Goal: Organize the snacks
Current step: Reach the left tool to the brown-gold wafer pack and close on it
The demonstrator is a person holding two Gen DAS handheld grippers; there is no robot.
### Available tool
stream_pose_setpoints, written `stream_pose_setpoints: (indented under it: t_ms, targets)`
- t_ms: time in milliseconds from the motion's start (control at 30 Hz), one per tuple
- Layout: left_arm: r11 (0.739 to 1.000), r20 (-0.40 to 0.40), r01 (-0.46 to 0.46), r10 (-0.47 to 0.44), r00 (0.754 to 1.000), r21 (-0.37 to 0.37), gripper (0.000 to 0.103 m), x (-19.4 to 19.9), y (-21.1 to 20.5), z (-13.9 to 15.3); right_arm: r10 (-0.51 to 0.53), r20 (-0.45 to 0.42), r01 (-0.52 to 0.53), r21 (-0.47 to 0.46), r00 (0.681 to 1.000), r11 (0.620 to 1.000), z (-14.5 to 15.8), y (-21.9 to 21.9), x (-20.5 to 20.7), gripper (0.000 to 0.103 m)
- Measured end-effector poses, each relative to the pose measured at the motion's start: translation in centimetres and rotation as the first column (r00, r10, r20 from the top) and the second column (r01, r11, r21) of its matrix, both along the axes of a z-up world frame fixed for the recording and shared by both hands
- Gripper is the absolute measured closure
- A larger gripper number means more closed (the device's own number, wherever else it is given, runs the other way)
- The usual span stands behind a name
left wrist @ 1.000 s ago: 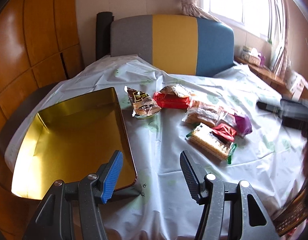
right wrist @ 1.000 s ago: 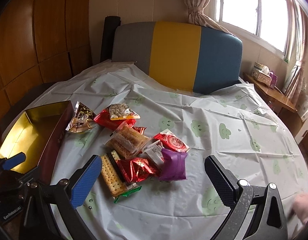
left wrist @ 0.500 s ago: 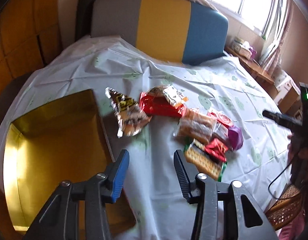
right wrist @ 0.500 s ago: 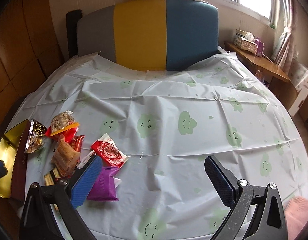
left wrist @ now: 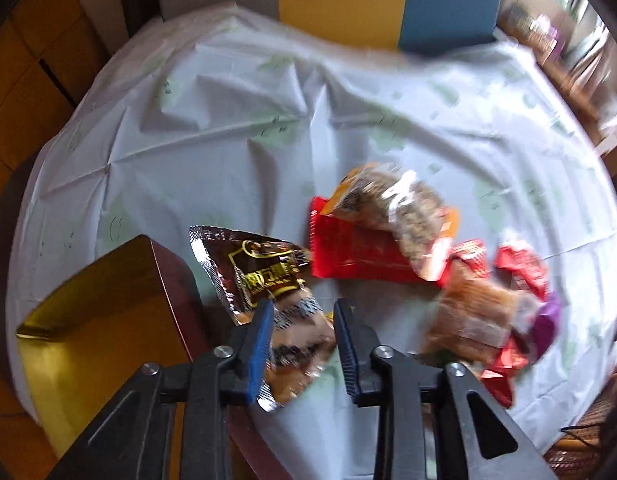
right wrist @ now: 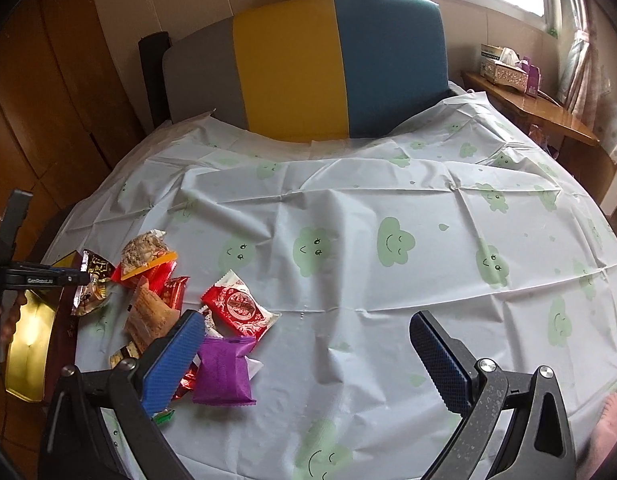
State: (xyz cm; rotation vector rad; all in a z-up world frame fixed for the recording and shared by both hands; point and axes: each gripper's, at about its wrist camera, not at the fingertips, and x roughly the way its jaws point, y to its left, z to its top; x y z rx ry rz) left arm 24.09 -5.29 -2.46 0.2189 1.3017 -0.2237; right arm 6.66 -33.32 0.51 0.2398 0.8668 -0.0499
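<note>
My left gripper [left wrist: 304, 308] points steeply down at a brown foil snack packet [left wrist: 264, 276]. Its jaws are closing, and the pads press the packet's lower half from both sides. The packet lies just right of the open gold tin [left wrist: 100, 320]. Further right is the snack pile: a red packet [left wrist: 348, 252] with a nut packet [left wrist: 392, 204] on top, and a biscuit pack [left wrist: 472, 316]. My right gripper [right wrist: 308, 324] hangs open above the tablecloth with nothing between its fingers. A purple packet [right wrist: 222, 372] and a red-and-white packet [right wrist: 238, 308] lie by its left finger. The right wrist view also shows the brown packet [right wrist: 94, 280] and tin [right wrist: 28, 344] at far left.
A white tablecloth [right wrist: 388, 208] with green clouds covers the round table. A grey, yellow and blue seat back [right wrist: 308, 72] stands behind it. At the right a wooden side table [right wrist: 528, 108] holds a tissue box. Wooden panels line the left wall. A wicker basket [left wrist: 580, 452] sits low right.
My left gripper has moved forward over the brown packet, tipped downward, and its jaws have narrowed from wide apart onto the packet. The right gripper swung to the right, then held still, open.
</note>
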Motion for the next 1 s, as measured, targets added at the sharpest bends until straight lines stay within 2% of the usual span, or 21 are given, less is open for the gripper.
stream_pose_setpoints:
  t_ms: [100,233,333,400,467,567,633,733,767,800,933,1000]
  targets:
    - [0.998,-0.055,0.036,-0.033,0.998,0.042,0.071,0.8,-0.7,-1.5,-0.009,0.007,0.009,0.015,1.000,1.000,0.2,-0.4,-0.1,0.000]
    - [0.993,-0.026,0.067,-0.065,0.998,0.095,0.072,0.6,-1.7,-2.1,-0.019,0.016,0.018,0.024,1.000,1.000,0.4,-0.7,-0.2,0.000]
    - [0.992,0.021,0.092,-0.094,0.995,0.083,0.089,-0.5,-1.7,-1.6,-0.018,0.018,0.018,0.015,1.000,1.000,0.4,-0.6,-0.2,0.000]
    - [0.994,0.053,0.106,-0.106,0.993,0.015,0.103,-1.4,-1.2,-0.7,-0.017,0.021,0.017,0.004,1.000,1.000,0.4,-0.5,-0.1,0.000]
    - [0.987,0.057,0.134,-0.129,0.990,-0.088,0.103,-2.8,-1.3,0.1,-0.016,0.024,0.017,-0.004,1.000,1.000,0.5,-0.4,-0.2,0.000]
    - [0.958,0.097,0.224,-0.210,0.973,-0.181,0.103,-5.9,-2.2,1.5,-0.024,0.024,0.024,-0.010,0.999,1.000,0.5,-0.5,-0.3,0.000]
    - [0.949,0.122,0.240,-0.218,0.968,-0.207,0.100,-7.0,-2.5,2.6,-0.032,0.021,0.032,-0.007,0.999,0.999,0.5,-0.7,-0.3,0.000]
    - [0.971,0.158,0.175,-0.150,0.976,-0.163,0.094,-6.5,-1.5,3.9,-0.039,0.017,0.039,-0.007,0.999,0.999,0.4,-0.8,-0.3,0.000]
    - [0.981,0.153,0.131,-0.108,0.982,-0.143,0.078,-5.7,-0.8,4.1,-0.038,0.018,0.038,-0.007,0.999,0.999,0.4,-0.8,-0.3,0.000]
    - [0.990,0.144,0.083,-0.066,0.987,-0.116,0.073,-4.7,0.0,3.9,-0.037,0.020,0.037,-0.007,0.999,0.999,0.5,-0.8,-0.3,0.000]
    - [1.000,0.068,-0.011,0.013,0.998,-0.022,0.067,-1.7,1.7,2.9,-0.037,0.026,0.037,-0.005,0.999,0.999,0.6,-0.8,-0.4,0.000]
    - [0.999,0.042,-0.032,0.032,0.999,-0.007,0.062,-0.6,2.1,2.0,-0.039,0.024,0.039,0.002,0.999,0.999,0.6,-1.0,-0.4,0.000]
